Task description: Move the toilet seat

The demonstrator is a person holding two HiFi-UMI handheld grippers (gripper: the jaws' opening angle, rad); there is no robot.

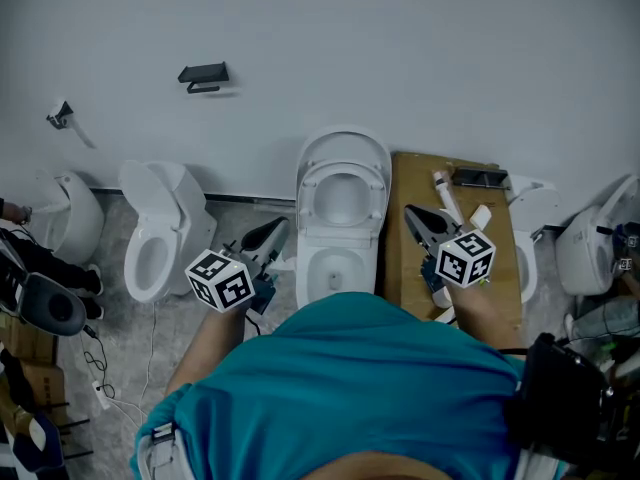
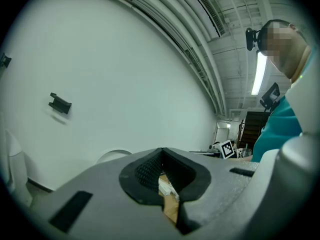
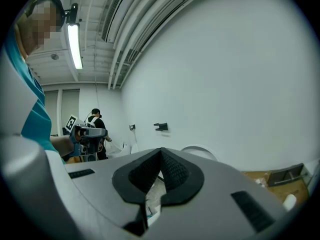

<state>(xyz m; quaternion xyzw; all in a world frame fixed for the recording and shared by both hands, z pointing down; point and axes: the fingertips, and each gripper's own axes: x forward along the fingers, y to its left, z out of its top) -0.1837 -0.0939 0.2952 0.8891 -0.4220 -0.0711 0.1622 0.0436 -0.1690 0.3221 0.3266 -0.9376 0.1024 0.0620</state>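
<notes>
A white toilet [image 1: 338,264] stands against the wall straight ahead of me. Its seat [image 1: 342,194] and lid [image 1: 345,148] are both raised toward the wall. My left gripper [image 1: 274,232] hangs just left of the bowl, shut and empty. My right gripper [image 1: 413,215] hangs just right of the bowl, over the brown board, also shut and empty. Neither touches the toilet. In the left gripper view the jaws [image 2: 161,153] meet at the tip, with the lid's rim [image 2: 112,155] behind them. In the right gripper view the jaws [image 3: 161,153] meet too, and the lid [image 3: 200,151] shows behind.
A second toilet [image 1: 160,233] stands to the left and a third [image 1: 70,213] further left. A brown board [image 1: 410,268] with white parts lies to the right, a white toilet [image 1: 530,238] beyond it. A black bracket [image 1: 203,74] is on the wall. A person [image 3: 95,129] stands far off.
</notes>
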